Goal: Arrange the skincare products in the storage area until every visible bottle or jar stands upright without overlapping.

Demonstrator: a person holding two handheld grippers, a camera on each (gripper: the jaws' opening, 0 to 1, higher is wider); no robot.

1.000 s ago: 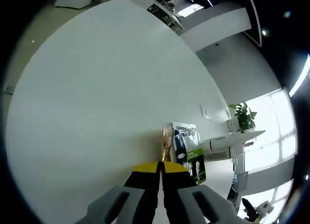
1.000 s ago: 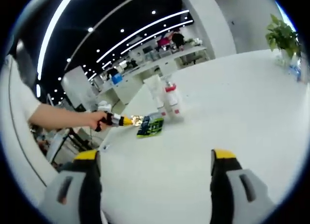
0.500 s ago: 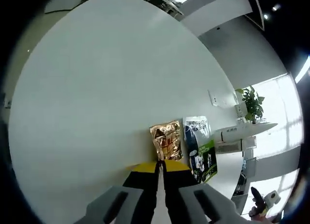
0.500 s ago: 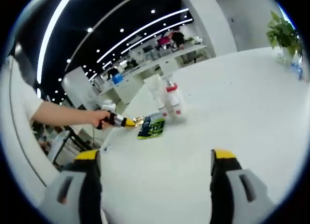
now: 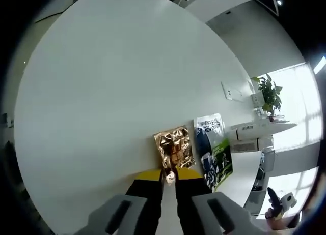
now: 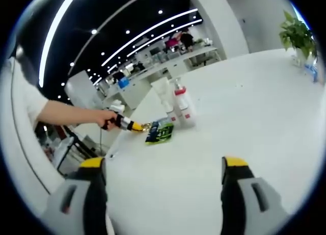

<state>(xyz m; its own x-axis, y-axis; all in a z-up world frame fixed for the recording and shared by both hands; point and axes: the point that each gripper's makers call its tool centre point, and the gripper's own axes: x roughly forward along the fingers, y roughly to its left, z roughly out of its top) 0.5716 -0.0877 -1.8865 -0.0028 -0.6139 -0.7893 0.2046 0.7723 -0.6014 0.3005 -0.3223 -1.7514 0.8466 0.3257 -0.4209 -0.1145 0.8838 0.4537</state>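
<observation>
Office space with long ceiling light strips in the background, and everything sits on a big white round table [image 5: 102, 92] that takes up most of both views. From the left gripper view, the left claw [image 5: 169, 177] has its yellow-tipped jaws nearly together, with a small gap between them right at the near edge of a shiny gold sachet [image 5: 174, 147] lying flat on the table; looks like the tips are pinching that edge, but I honestly can't tell if they've got it or are just touching it. Just beside the gold one lies a second flat pouch, a blue, white and green pouch [image 5: 215, 154], and the two are close, edges nearly meeting. Further off near the table edge there's a potted plant [image 5: 270, 92]. From the right gripper view, the right claw [image 6: 165, 169] hangs over bare table with its jaws spread wide apart, nothing between them. Across the table you can see a person's hand [image 6: 104, 118] holding the left claw, its yellow tip down at the gold sachet, with the green and blue pouch just next to it. Right behind those pouches stand two containers upright, side by side and about touching: a white tube [image 6: 164, 100] and a white pump bottle with red label [image 6: 182, 107]. The plant shows at the far right edge of the table too.
</observation>
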